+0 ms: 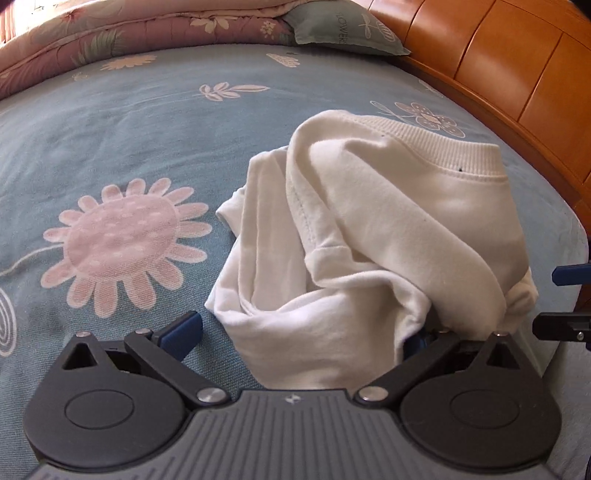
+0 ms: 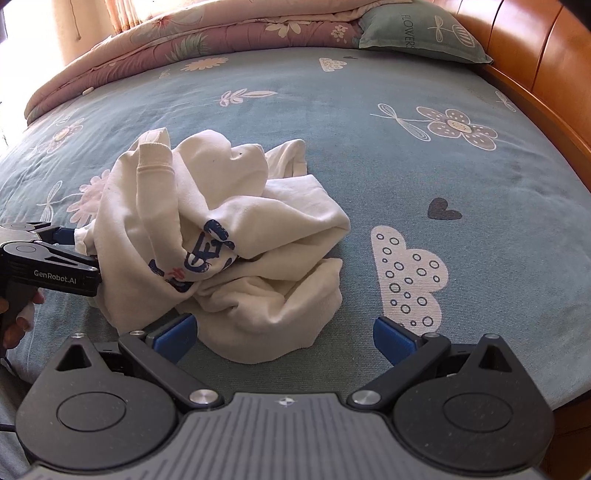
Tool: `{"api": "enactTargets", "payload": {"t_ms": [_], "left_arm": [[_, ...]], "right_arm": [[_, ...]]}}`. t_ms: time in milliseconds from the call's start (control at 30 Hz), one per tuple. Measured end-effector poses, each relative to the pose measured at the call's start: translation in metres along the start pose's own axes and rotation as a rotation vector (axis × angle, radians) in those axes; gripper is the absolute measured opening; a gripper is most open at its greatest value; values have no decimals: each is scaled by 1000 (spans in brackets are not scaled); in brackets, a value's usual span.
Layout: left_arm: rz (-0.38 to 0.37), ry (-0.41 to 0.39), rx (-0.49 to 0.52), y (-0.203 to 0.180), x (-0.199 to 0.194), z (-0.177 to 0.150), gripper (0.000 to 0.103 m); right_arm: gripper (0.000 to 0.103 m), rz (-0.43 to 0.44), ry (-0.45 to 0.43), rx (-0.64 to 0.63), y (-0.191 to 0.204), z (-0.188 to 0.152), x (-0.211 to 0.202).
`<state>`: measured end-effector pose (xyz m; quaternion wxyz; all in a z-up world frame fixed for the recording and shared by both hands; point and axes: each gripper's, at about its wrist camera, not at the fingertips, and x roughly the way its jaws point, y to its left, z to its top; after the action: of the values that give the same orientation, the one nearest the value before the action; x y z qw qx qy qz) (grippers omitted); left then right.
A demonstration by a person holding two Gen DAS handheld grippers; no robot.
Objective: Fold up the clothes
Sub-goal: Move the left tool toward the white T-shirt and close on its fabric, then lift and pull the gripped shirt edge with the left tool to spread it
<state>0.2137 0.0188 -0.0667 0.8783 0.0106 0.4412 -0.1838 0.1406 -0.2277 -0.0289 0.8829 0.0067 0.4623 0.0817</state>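
The left gripper has its fingers spread around the near edge of the crumpled white shirt, apparently to pinch it. The right gripper, spread too, faces the heap lying just ahead on the bed.

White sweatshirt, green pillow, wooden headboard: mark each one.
white sweatshirt (image 2: 258, 266), right wrist view, crumpled middle.
green pillow (image 2: 417, 33), right wrist view, printed face.
wooden headboard (image 1: 498, 55), left wrist view, orange panel.
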Motion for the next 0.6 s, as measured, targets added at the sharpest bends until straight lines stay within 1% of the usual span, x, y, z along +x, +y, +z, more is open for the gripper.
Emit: {"api": "enactTargets", "payload": {"t_ms": [100, 133, 200, 233, 267, 300, 333, 367, 400, 467, 500, 533, 567, 600], "left_arm": [[97, -69, 115, -17, -21, 2, 102], [129, -106, 167, -23, -31, 2, 99], [148, -123, 231, -33, -35, 0, 97], [154, -124, 258, -37, -36, -2, 92], [159, -126, 285, -42, -37, -3, 78], [164, -128, 313, -46, -38, -5, 66], [169, -129, 340, -51, -39, -7, 49], [174, -131, 367, -55, -40, -8, 41], [179, -132, 394, -60, -41, -10, 39], [187, -136, 434, -67, -43, -12, 30], [185, -138, 439, -68, -44, -11, 27], [184, -142, 442, -69, -45, -10, 20], [185, -147, 441, -69, -46, -7, 15], [189, -157, 434, -67, -46, -3, 14]], "right_arm": [[103, 4, 3, -1, 0, -2, 1], [103, 6, 1, 0, -1, -2, 1], [103, 9, -1, 6, -2, -2, 1], [103, 12, 0, 12, -3, -2, 1], [103, 14, 1, 17, -4, -2, 2], [103, 17, 2, 21, -4, -2, 3], [103, 19, 0, 20, -4, -2, 2], [103, 21, -2, 18, -4, -3, 1], [103, 22, -7, 14, -3, -3, 0], [103, 19, -15, 10, -4, -4, -3], [103, 17, -18, 12, -5, -4, -4], [103, 15, -20, 16, -6, -4, -4], [103, 14, -20, 20, -7, -4, -4], [103, 12, -20, 24, -8, -4, -4]]}}
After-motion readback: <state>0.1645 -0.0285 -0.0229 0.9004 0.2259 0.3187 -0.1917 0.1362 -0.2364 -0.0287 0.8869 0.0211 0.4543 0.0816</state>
